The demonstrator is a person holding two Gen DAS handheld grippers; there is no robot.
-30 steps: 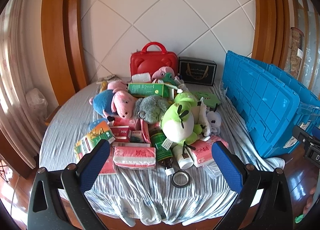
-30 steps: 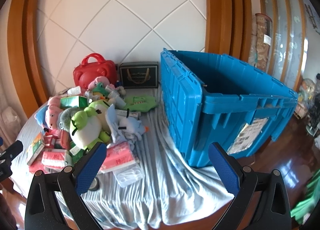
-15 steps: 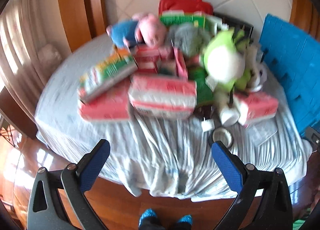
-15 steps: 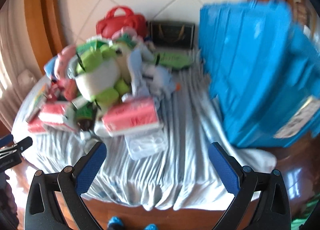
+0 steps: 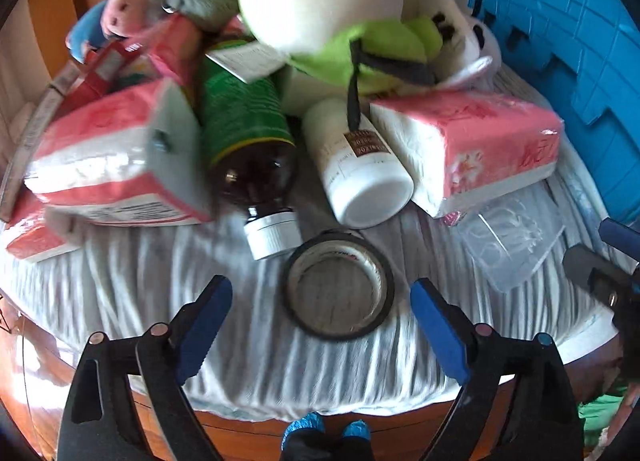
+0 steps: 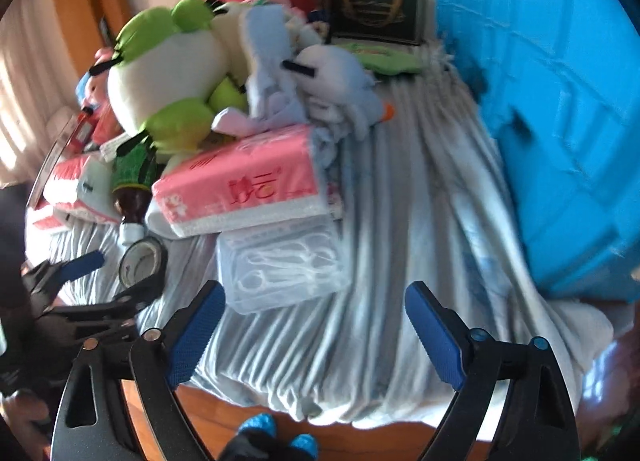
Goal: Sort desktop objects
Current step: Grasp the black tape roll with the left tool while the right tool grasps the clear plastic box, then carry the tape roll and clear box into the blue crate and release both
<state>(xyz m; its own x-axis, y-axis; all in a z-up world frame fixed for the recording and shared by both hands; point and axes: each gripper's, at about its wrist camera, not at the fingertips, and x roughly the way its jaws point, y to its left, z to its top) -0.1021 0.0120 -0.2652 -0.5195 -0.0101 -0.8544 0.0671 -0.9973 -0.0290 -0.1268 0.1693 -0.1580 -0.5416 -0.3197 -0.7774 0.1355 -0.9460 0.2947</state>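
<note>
Hovering over the near edge of the cloth (image 5: 256, 345), the left gripper (image 5: 321, 313) has jaws wide apart w/ nothing between the pads; the tape roll (image 5: 339, 285) lies flat just ahead, roughly centred in the gap. Roll is black-rimmed w/ a pale, see-through core, bit of red print on the inner ring. Just behind it: brown bottle (image 5: 250, 141) on its side, green label, white cap toward the camera, and a white bottle (image 5: 357, 165) beside it, also lying down. Pink tissue packs (image 5: 472, 149) flank both. Green frog plush (image 5: 320, 1) sits on top of the pile. Blue crate (image 5: 568, 41) stands at right.

Right gripper (image 6: 314, 331) also spread open, empty, over bare cloth; clear plastic case (image 6: 280, 265) just ahead-left of it, touching a tissue pack's front edge. Tape shows at far left in the right view, next to the left gripper's fingers (image 6: 82, 263). Both views motion-blurred.
</note>
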